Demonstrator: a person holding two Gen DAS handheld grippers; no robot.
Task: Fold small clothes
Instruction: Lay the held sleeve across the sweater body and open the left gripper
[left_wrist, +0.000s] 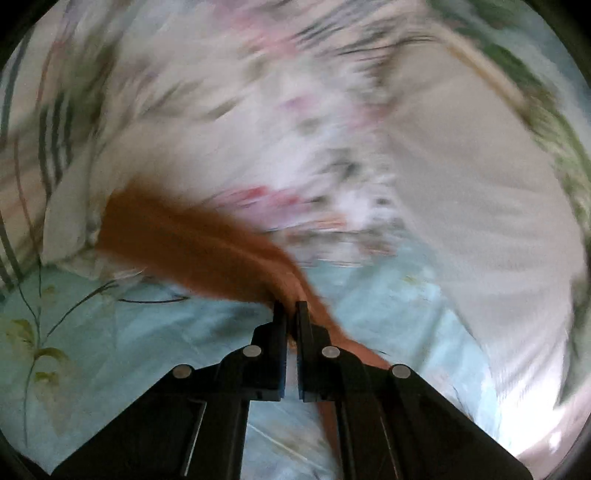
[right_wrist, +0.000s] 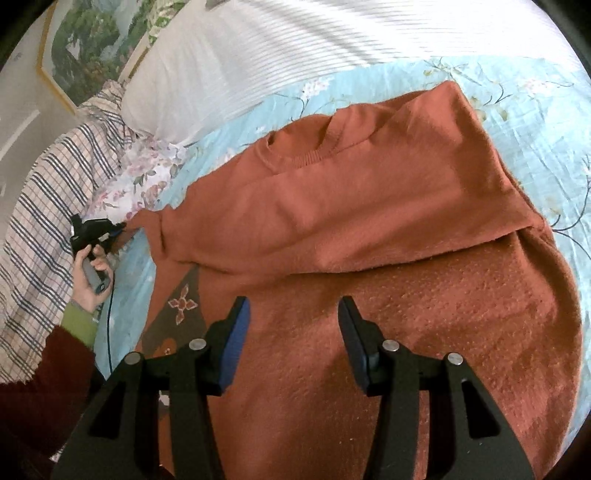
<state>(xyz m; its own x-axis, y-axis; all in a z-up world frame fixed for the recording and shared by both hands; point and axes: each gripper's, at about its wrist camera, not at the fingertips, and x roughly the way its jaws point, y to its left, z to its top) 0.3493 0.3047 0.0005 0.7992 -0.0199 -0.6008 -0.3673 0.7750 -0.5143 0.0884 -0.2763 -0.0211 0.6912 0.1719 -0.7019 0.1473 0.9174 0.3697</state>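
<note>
A rust-orange sweater lies spread on a light blue floral bed sheet, one side folded across its body. Its sleeve stretches out to the left, blurred in the left wrist view. My left gripper is shut on the end of that sleeve, with orange cloth pinched between its tips. In the right wrist view that gripper sits at the sweater's left edge, held by a hand. My right gripper hovers open over the sweater's lower body, with nothing between its blue-padded fingers.
A white pillow lies at the far side of the bed. A plaid blanket and a floral cloth are bunched at the left. A framed picture hangs on the wall behind.
</note>
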